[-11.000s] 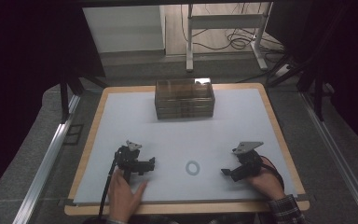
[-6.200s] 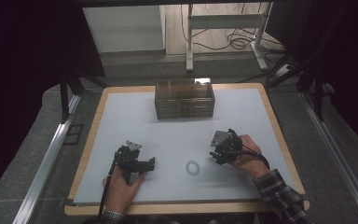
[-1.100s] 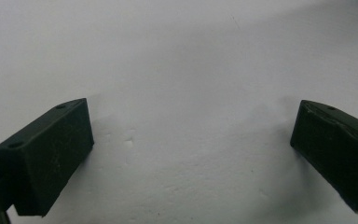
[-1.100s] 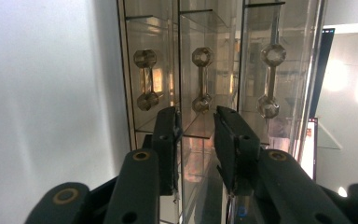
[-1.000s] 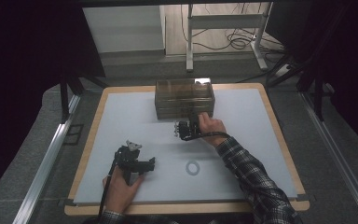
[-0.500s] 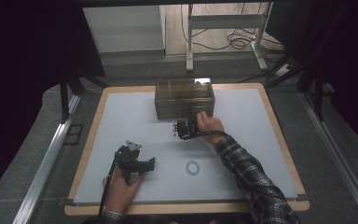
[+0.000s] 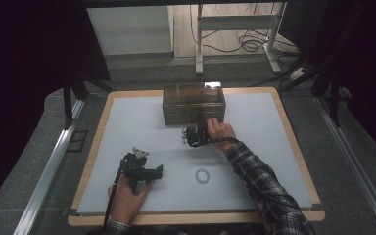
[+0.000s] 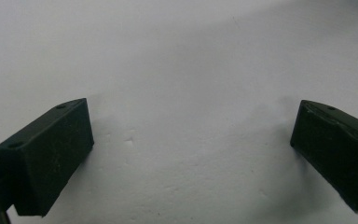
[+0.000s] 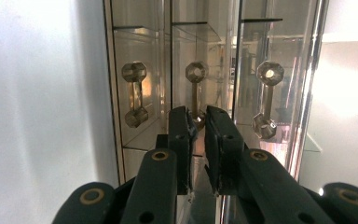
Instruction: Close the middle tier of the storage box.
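Observation:
A smoky clear drawer box (image 7: 194, 101) stands at the back middle of the white table (image 7: 127, 122). My right gripper (image 7: 199, 126) is at its front. In the right gripper view the three drawers run as upright strips, each with a faceted bar handle. The jaws of my right gripper (image 9: 199, 117) have just been closing and now pinch the near knob of the middle handle (image 9: 196, 73). My left gripper (image 7: 159, 171) rests on the table at the front left. In its own view the left gripper (image 8: 191, 154) is open, with bare table between the jaws.
A small white ring (image 7: 202, 176) lies on the table between the two hands, near the front. The table has a wooden rim (image 7: 93, 147). Dark curtains and metal frame legs (image 7: 199, 44) stand beyond the far edge.
The right hand travelled from the table's front right up to the drawer box, then held still at its front during the last second. The left hand has not moved.

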A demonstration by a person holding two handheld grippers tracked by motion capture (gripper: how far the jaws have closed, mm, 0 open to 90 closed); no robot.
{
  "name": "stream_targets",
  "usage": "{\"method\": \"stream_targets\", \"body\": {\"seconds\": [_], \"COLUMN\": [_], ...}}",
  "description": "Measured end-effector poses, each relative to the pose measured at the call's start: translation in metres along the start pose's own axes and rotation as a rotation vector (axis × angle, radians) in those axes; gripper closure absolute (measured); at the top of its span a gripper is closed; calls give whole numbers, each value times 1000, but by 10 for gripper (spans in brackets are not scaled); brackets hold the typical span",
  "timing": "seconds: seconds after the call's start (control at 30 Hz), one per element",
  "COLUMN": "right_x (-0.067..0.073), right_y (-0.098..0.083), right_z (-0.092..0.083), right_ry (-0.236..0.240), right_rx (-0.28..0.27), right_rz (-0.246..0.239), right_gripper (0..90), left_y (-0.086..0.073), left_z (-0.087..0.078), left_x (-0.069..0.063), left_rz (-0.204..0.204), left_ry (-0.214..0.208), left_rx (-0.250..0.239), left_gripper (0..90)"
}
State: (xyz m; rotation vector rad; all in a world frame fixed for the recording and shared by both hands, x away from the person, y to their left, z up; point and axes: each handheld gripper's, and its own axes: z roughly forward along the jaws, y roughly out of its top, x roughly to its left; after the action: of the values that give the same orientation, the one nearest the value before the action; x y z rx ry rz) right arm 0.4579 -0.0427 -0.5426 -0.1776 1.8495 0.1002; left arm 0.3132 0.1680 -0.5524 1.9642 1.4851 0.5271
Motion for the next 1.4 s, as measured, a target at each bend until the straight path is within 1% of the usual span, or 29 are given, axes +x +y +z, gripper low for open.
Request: {"method": "stream_targets", "body": {"seconds": [0.07,0.1,0.13,0.17,0.23,0.37,0.4,0.43,0.5,0.53,0.63,0.67,0.7,0.73,0.77,0.87,0.9,1.0,1.13,1.23,1.27,1.4], "right_x": [0,0,0,0,0,-1,-1,0,-1,-1,-1,0,-1,0,0,0,0,0,1,1,2,2], "right_y": [0,0,0,0,0,0,-1,-1,-1,-1,-2,-2,-2,-2,-2,-2,-2,-3,-3,-3,-3,-4], "right_z": [0,-1,-2,-2,-3,-6,-6,-7,-8,-9,-10,-11,-12,-12,-13,-16,-16,-18,-20,-21,-22,-22], "right_ry": [-2,9,9,3,14,18,23,16,30,25,35,28,34,36,27,27,34,35,25,36,26,26], "right_rx": [-4,1,0,-10,-7,-7,-11,-14,-17,-18,-23,-26,-21,-27,-27,-30,-34,-35,-46,-48,-47,-51], "right_rz": [2,1,0,5,6,5,11,23,26,27,33,32,29,30,28,22,24,20,15,13,13,13], "right_gripper": [797,797,796,796,796,796,796,796,796,796,795,795,795,795,795,795,795,795,795,795,795,795], "left_y": [0,0,0,0,0,0,0,0,0,0,0,0,0,0,0,0,0,0,0,0,0,0], "left_z": [0,0,0,0,0,0,0,0,0,0,0,0,0,0,0,0,0,0,0,0,0,0], "left_x": [0,0,0,0,0,0,0,0,0,0,0,0,0,0,0,0,0,0,0,0,0,0], "left_rz": [0,0,0,0,0,0,0,0,0,0,0,0,0,0,0,0,0,0,0,0,0,0], "left_ry": [0,0,0,0,0,0,0,0,0,0,0,0,0,0,0,0,0,0,0,0,0,0], "left_rx": [0,0,0,0,0,0,0,0,0,0,0,0,0,0,0,0,0,0,0,0,0,0], "left_gripper": [0,0,0,0,0,0,0,0,0,0,0,0,0,0,0,0,0,0,0,0,0,0]}}
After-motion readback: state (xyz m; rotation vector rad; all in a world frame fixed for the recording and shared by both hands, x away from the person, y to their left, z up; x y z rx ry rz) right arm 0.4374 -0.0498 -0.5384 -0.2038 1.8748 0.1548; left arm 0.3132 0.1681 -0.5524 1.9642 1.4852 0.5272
